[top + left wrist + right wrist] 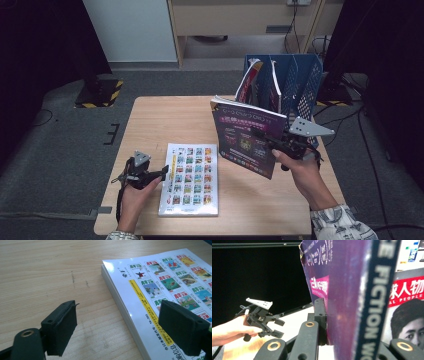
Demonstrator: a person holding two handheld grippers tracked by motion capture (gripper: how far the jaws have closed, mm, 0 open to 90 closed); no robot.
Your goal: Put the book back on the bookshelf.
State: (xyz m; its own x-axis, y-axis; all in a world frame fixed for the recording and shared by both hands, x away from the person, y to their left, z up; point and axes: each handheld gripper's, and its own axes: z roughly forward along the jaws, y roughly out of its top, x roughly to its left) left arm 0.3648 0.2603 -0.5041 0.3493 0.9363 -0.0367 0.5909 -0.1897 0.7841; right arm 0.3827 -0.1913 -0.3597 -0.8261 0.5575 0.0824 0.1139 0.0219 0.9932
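The purple magazine (pixel 247 142) is up in the air, above the right side of the surface (pixel 150 125). It stands upright, and its cover faces the person. The right gripper (pixel 260 134) is clamped tight on its right edge. In the right gripper view, the magazine's spine (pixel 372 302) rises between the two black jaws, and one pad presses flat against the purple cover. The person's right hand (pixel 300 167) holds that gripper from below.

Just behind the purple magazine stands a blue rack (pixel 292 80) at the far right end of the surface. Another magazine with a red and white cover (pixel 250 80) leans inside the rack.

A white book with many small pictures (pixel 190 177) lies flat on the surface near the front edge. The left gripper (pixel 162 172) rests just beside its left edge. Its jaws are wide apart, with nothing between them. In the left gripper view, one pad hangs over the book's cover (pixel 175 280) and the other over bare wood.
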